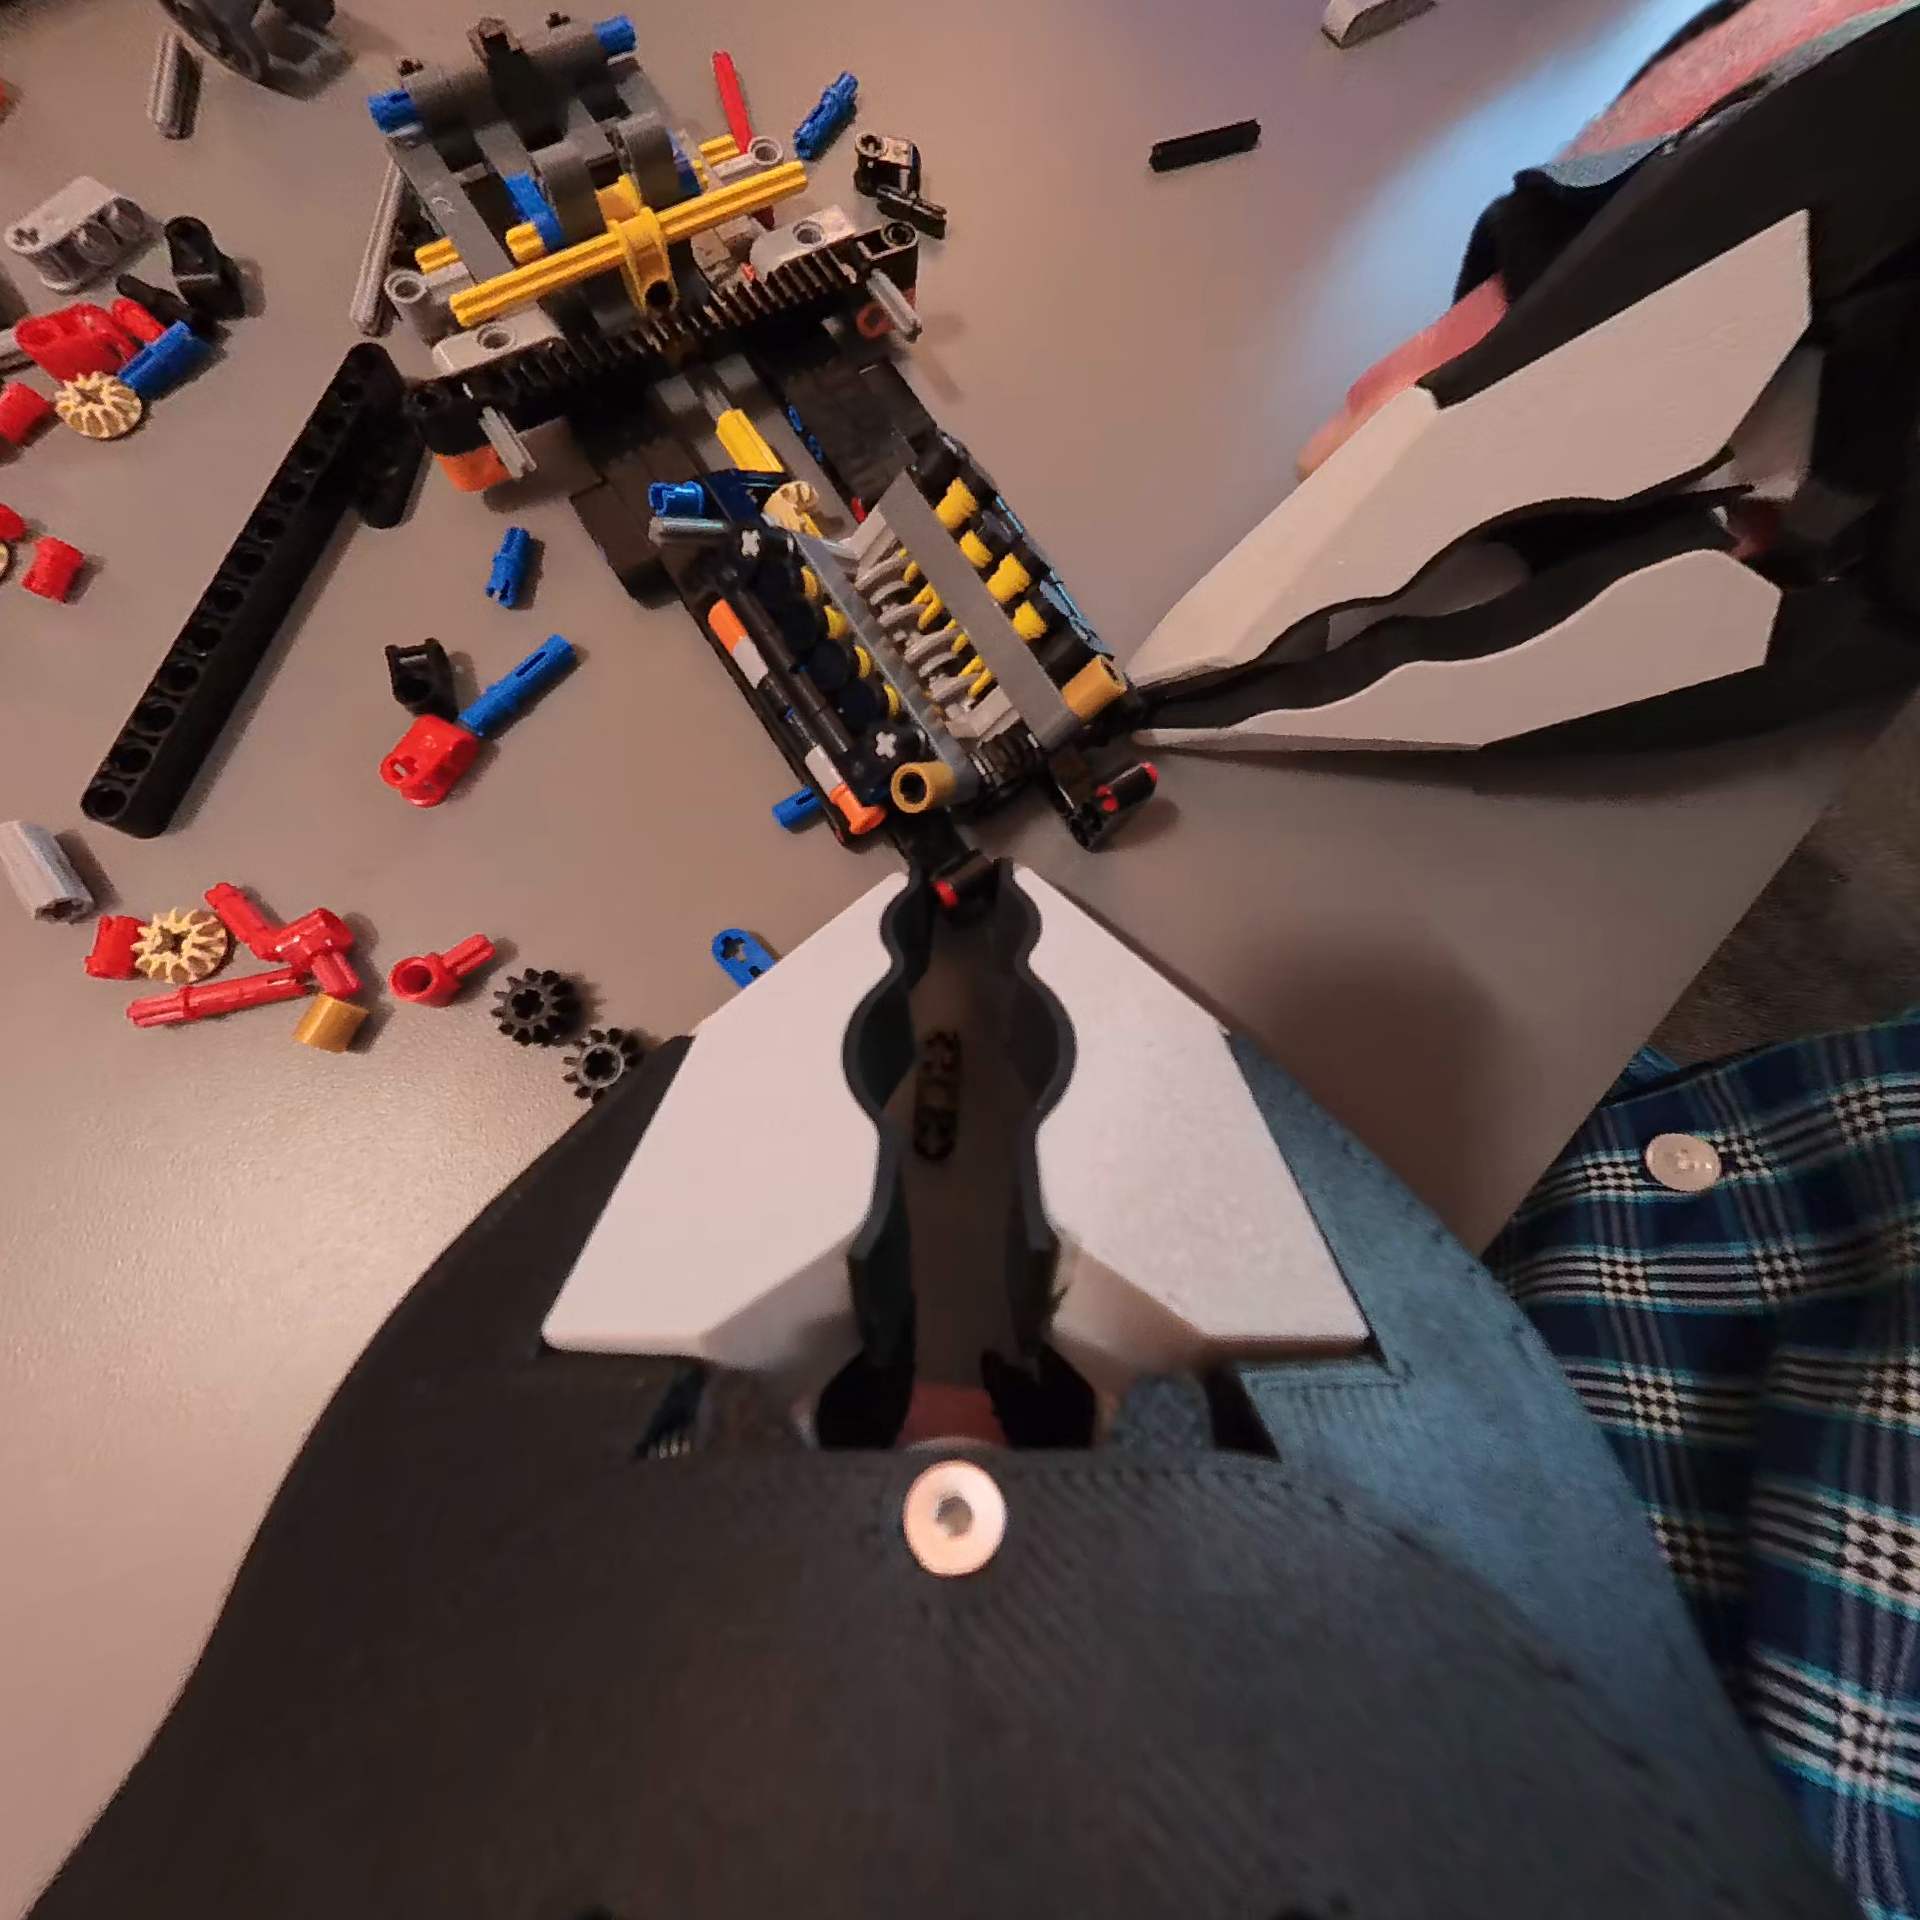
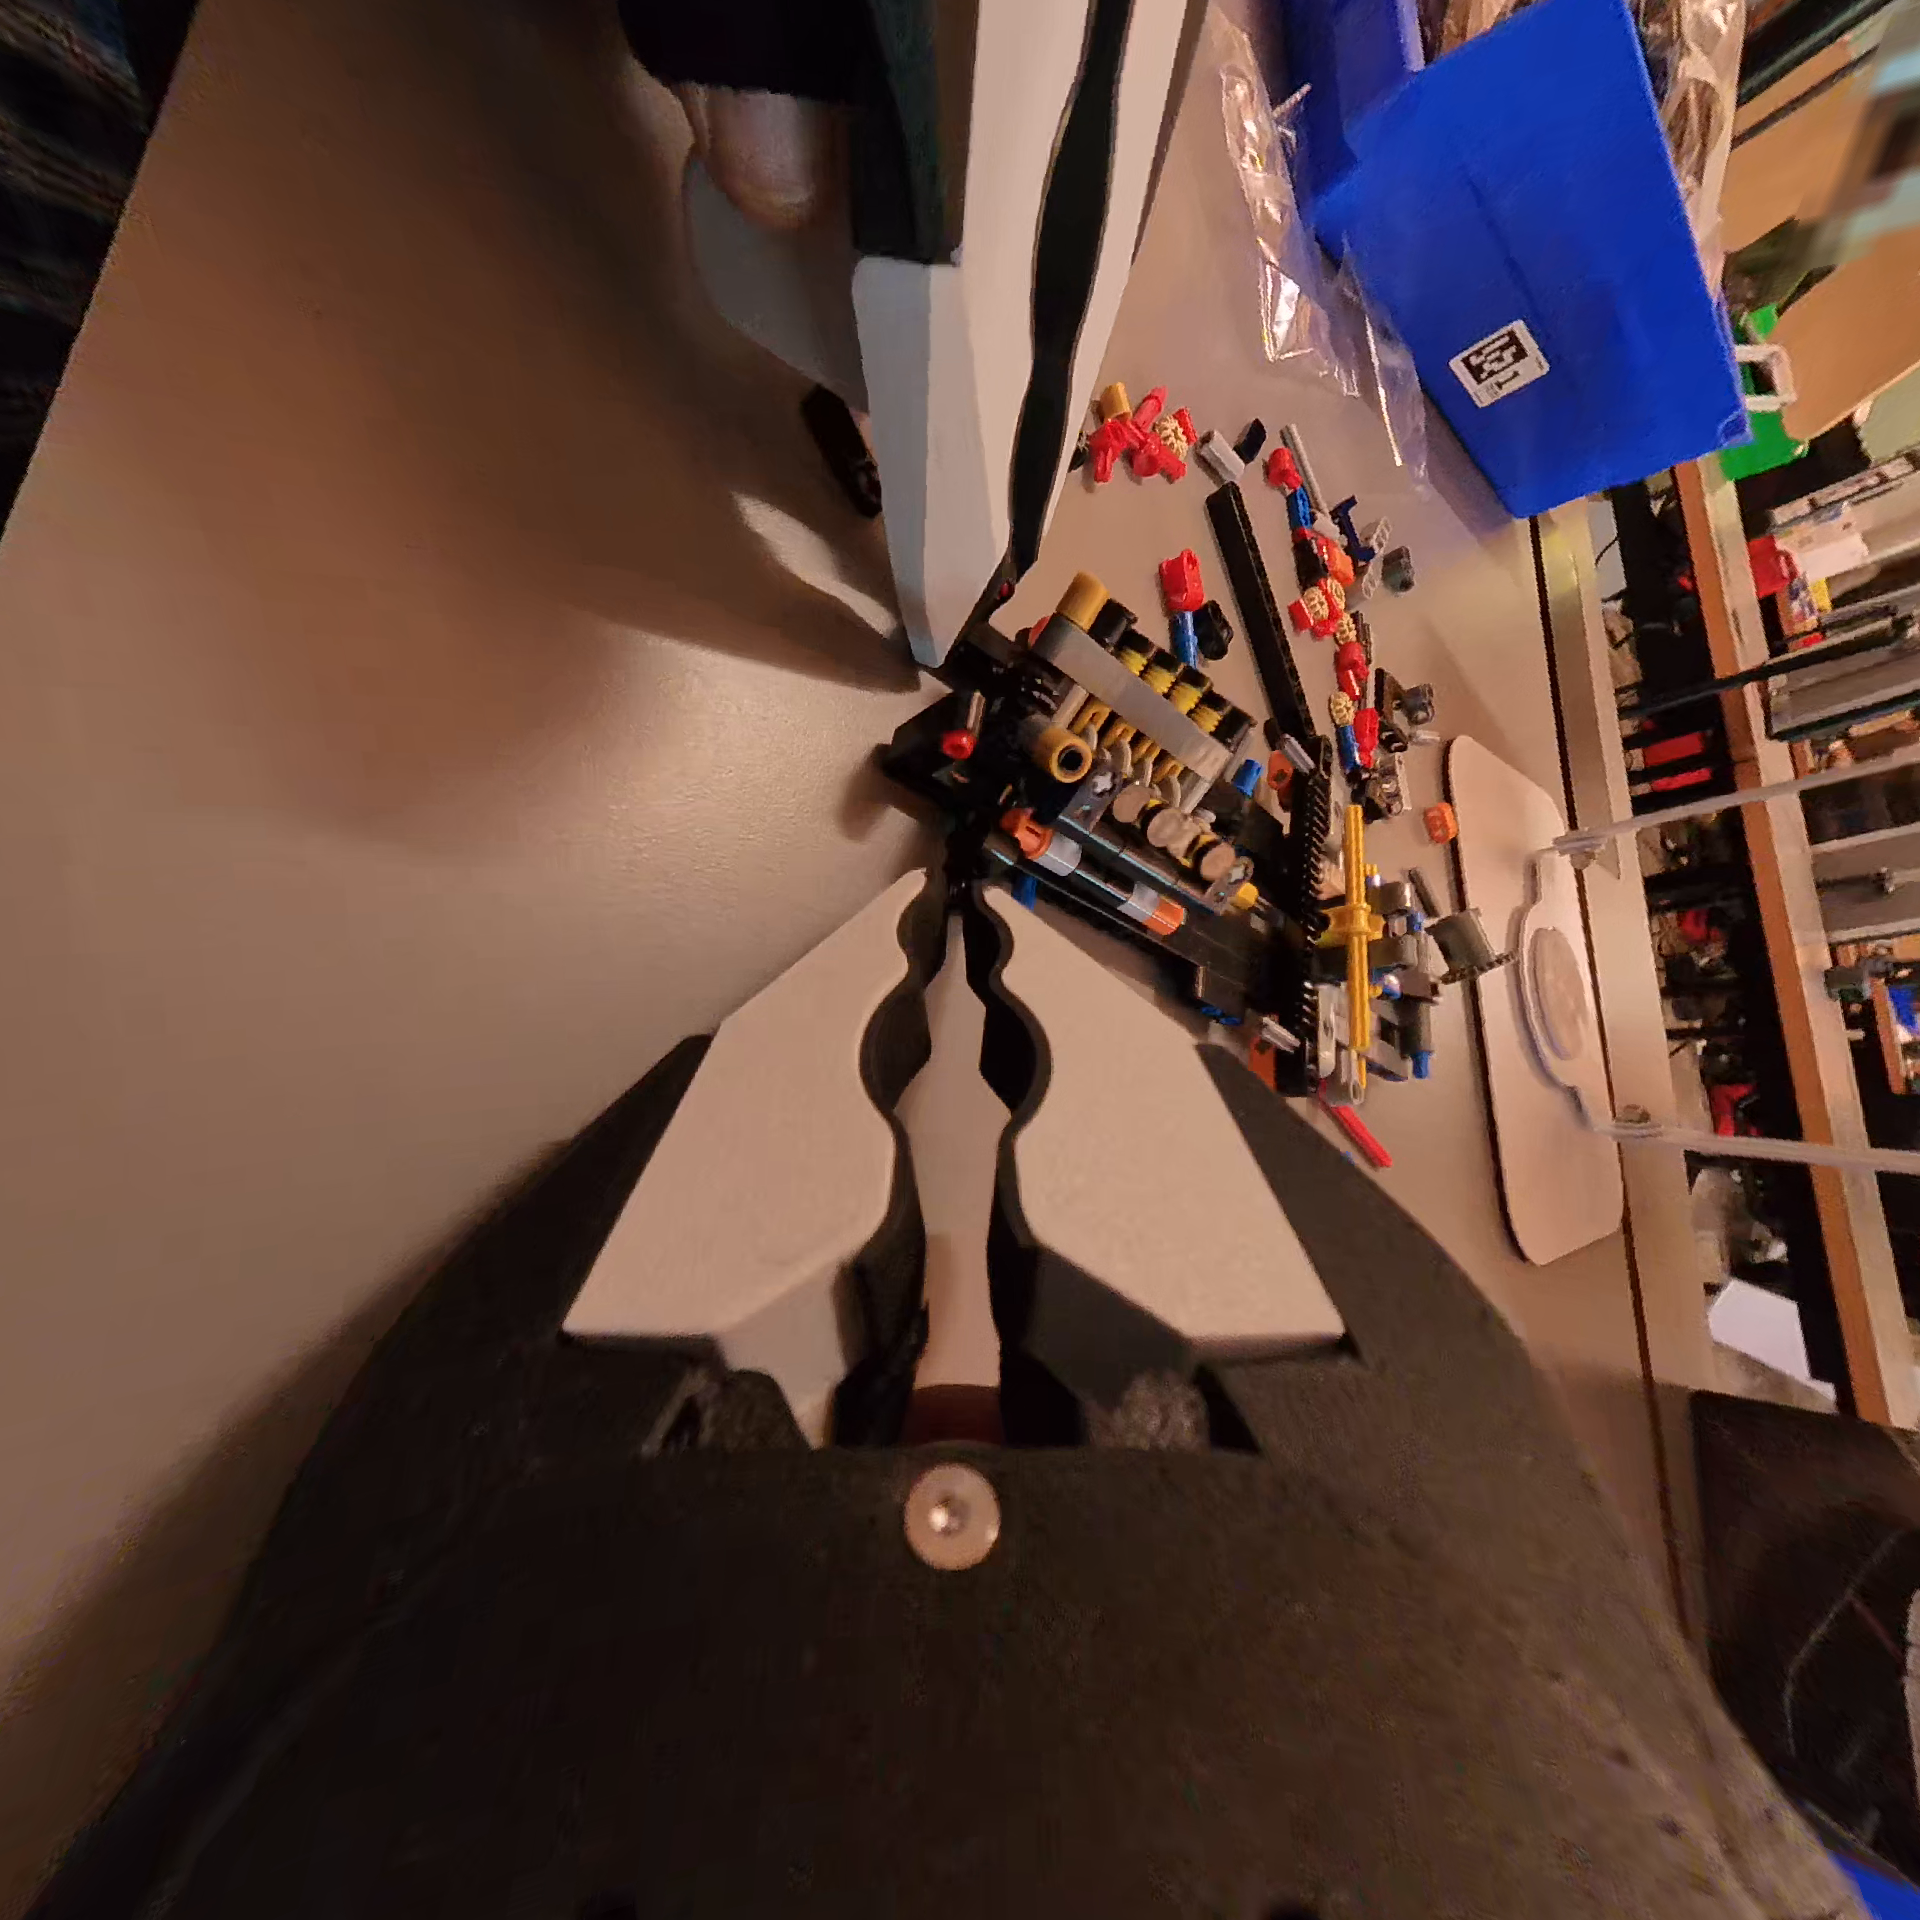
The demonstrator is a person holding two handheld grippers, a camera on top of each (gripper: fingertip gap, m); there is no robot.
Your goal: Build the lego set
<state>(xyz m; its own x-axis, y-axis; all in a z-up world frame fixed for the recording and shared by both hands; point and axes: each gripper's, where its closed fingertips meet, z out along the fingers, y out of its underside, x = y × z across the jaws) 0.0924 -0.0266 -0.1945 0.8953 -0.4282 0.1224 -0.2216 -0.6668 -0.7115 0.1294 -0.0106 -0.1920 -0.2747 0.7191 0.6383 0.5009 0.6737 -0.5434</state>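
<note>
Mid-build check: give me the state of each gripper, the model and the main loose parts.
left gripper: shut on the black end piece of the model
right gripper: shut on the model's near corner
lego model: part-built, flat on the table
long black beam: loose, lying flat
blue bin: tilted

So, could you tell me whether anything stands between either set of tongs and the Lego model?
Nothing visible does. The left tongs are closed on a black piece at the Lego model's near end, and the right tongs meet its corner directly.
</note>
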